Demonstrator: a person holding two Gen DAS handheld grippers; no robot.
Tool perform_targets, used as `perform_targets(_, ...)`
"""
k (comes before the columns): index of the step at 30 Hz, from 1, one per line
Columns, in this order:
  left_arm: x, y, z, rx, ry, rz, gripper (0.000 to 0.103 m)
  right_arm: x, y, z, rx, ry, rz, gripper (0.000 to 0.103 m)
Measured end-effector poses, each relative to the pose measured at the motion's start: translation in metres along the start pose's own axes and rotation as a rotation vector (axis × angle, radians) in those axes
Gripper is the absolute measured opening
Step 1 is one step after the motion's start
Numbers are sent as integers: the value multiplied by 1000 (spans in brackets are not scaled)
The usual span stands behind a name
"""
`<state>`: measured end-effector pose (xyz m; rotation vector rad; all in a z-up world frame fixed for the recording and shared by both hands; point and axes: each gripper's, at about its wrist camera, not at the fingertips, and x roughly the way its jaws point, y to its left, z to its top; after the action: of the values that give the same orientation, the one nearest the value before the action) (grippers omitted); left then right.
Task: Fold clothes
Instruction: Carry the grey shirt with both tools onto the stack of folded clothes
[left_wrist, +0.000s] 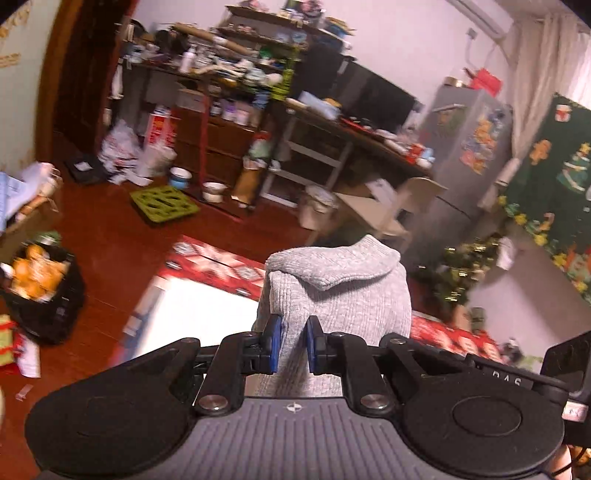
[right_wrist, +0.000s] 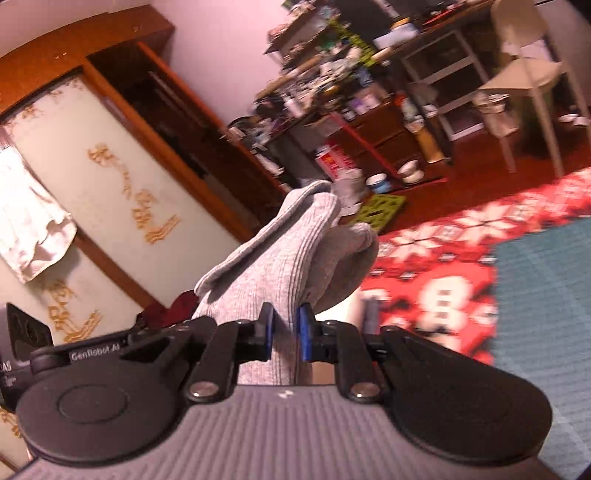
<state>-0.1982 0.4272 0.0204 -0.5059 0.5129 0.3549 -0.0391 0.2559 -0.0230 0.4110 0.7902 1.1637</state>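
Two grippers each pinch the same grey ribbed garment (left_wrist: 334, 291). The left gripper (left_wrist: 294, 345) has its blue pads clamped on a fold of it, the cloth rising above the fingers. The right gripper (right_wrist: 286, 336) is likewise clamped on the knit, which bunches up beyond it. Farther off lie a red patterned rug (right_wrist: 436, 258), a green mat (left_wrist: 164, 203) and cluttered shelves (left_wrist: 236, 74).

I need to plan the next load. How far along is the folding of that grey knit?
Done: nothing visibly folded yet. In hand: the left gripper and the right gripper are each shut on a bunch of the grey knit garment, held up in the air above the red patterned rug. Left: laying it flat and making every fold.
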Motion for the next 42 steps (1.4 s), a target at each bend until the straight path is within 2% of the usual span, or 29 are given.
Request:
perform_targets(3, 7, 25, 16, 13, 3, 44, 14, 32, 13, -2, 10, 18, 25, 15)
perform_targets(7, 30, 50, 28, -8, 38, 74, 14, 78, 17, -2, 27, 47, 17, 15)
perform_targets(15, 82, 86, 23, -76, 131, 75, 14, 138, -25, -9, 67, 116, -41, 15)
perform_targets(22, 111, 106, 16, -127, 194, 82, 16, 176, -64, -19, 108, 145, -29, 17)
perform_targets(24, 113, 113, 17, -150, 204, 67, 19, 183, -73, -20, 135, 146, -5, 23)
perform_targets(26, 111, 119, 20, -180, 207, 41, 21, 183, -83, -18, 170, 136, 17, 34)
perform_targets(27, 109, 120, 21, -179, 203, 35, 25, 182, -87, -15, 181, 124, 20, 37)
perform_targets(30, 99, 119, 27, -156, 173, 26, 35, 178, -107, -3, 243, 70, 30, 54)
perform_targets(34, 94, 123, 39, -161, 143, 17, 40, 191, -145, 19, 356, 35, 30, 82)
perform_targets(38, 106, 124, 45, -187, 151, 13, 41, 231, -180, 28, 483, 111, 79, 85)
perform_targets(40, 111, 124, 47, -195, 157, 9, 41, 249, -190, 29, 500, 133, 68, 85)
perform_targets(42, 116, 122, 45, -195, 169, 8, 41, 265, -196, 29, 509, 153, 97, 85)
